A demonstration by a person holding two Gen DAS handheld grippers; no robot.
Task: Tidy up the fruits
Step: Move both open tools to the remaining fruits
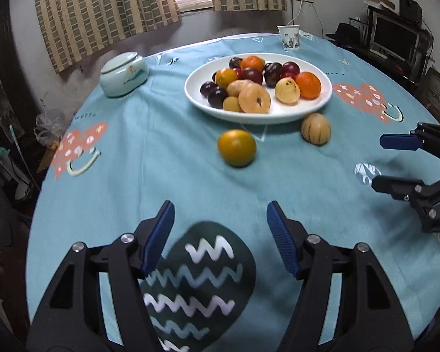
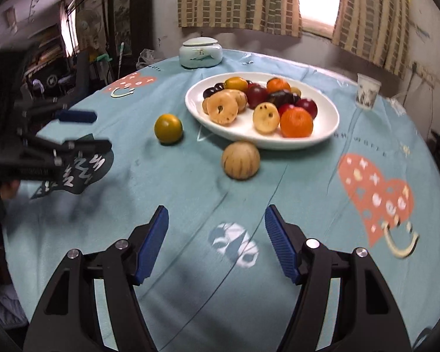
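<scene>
A white oval plate (image 1: 319, 104) (image 2: 322, 138) holds several fruits: oranges, dark plums and tan spotted ones. Two fruits lie loose on the blue tablecloth in front of it: a yellow-green orange (image 1: 236, 147) (image 2: 168, 128) and a tan striped melon-like fruit (image 1: 316, 128) (image 2: 240, 160). My left gripper (image 1: 220, 220) (image 2: 101, 130) hovers open over the cloth short of the yellow-green orange, nothing between its blue pads. My right gripper (image 2: 216, 223) (image 1: 377, 161) is open too, empty, short of the striped fruit.
A pale lidded ceramic jar (image 1: 123, 74) (image 2: 200, 52) stands at the table's far side left of the plate. A paper cup (image 1: 289, 38) (image 2: 366, 91) stands far right. Room clutter and a monitor (image 1: 394, 38) surround the round table.
</scene>
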